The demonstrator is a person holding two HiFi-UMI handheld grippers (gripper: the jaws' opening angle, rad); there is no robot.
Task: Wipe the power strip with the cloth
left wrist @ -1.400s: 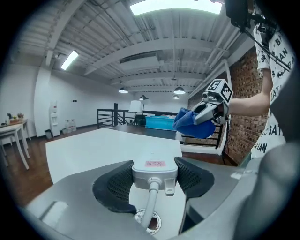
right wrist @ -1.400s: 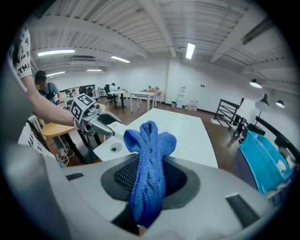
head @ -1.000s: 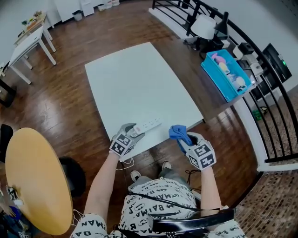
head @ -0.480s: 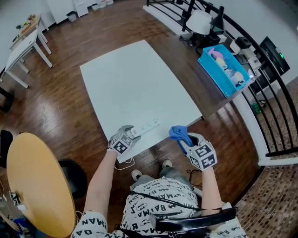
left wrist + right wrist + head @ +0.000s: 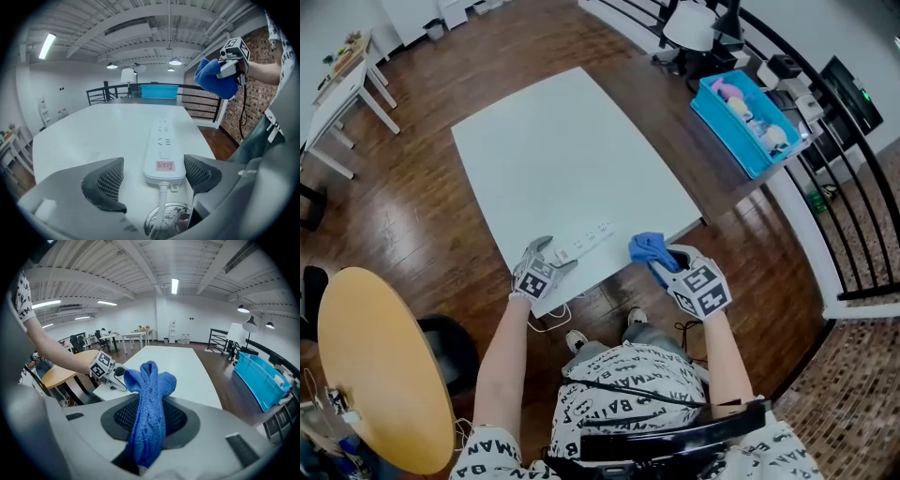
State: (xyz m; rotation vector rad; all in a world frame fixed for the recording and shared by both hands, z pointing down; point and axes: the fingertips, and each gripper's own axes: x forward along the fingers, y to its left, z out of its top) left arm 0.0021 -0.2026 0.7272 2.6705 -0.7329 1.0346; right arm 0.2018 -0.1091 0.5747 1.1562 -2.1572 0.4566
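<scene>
A white power strip [image 5: 587, 242] lies on the white table [image 5: 562, 159] near its front edge, its cord running off the edge toward me. My left gripper [image 5: 549, 255] sits at the strip's cord end. Its jaws are opening, and the strip [image 5: 164, 150] lies between them with a gap on each side. My right gripper [image 5: 662, 260] hovers at the table's front right edge, shut on a bunched blue cloth [image 5: 648, 247]. In the right gripper view the cloth [image 5: 150, 394] stands up between the jaws. In the left gripper view it [image 5: 214, 77] hangs above and right of the strip.
A blue bin [image 5: 741, 108] holding small items stands on the dark desk to the right, beside a black railing [image 5: 834, 187]. A round yellow table [image 5: 380, 366] is at my lower left. White desks [image 5: 342, 84] stand far left on the wooden floor.
My left gripper's jaws have spread apart around the strip's cord end. The right gripper with the cloth has shifted slightly left, toward the table edge.
</scene>
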